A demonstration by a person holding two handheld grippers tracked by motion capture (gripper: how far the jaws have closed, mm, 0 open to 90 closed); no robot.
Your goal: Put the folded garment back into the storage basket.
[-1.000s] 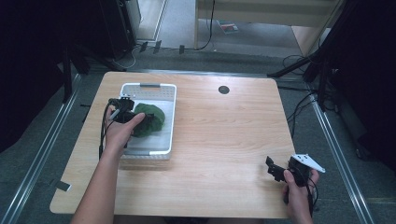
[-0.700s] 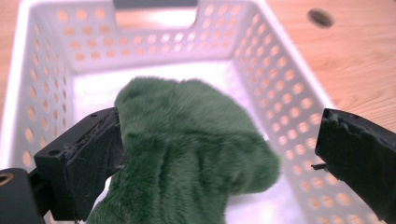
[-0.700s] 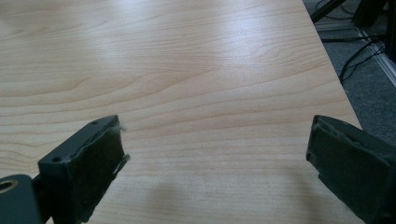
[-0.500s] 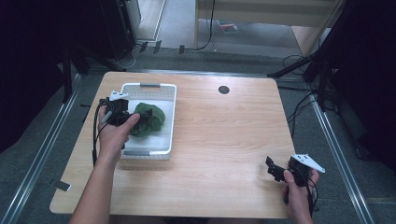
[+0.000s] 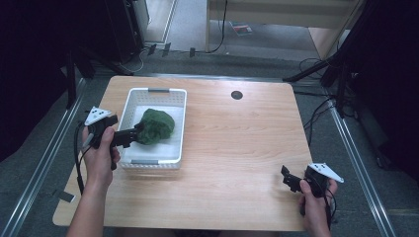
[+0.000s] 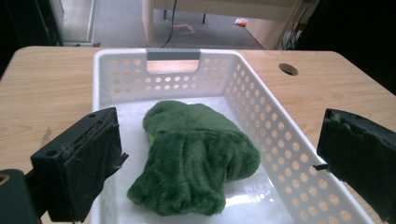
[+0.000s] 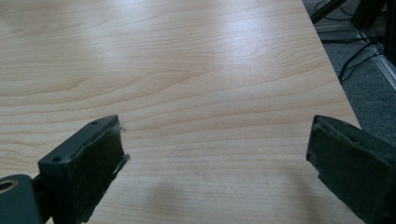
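Left gripper view: green plush toy [image 6: 194,158] lying in the white perforated basket [image 6: 280,140], left gripper [image 6: 215,163] jaws spread wide before it. Soft, light, compressible; best pinched across its bulky middle. Right gripper [image 5: 291,180] idle, jaws apart.

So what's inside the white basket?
A fuzzy green plush toy lies on the floor of the white basket. Whatever might be under the toy is covered. The left claw is open, wide of the toy.
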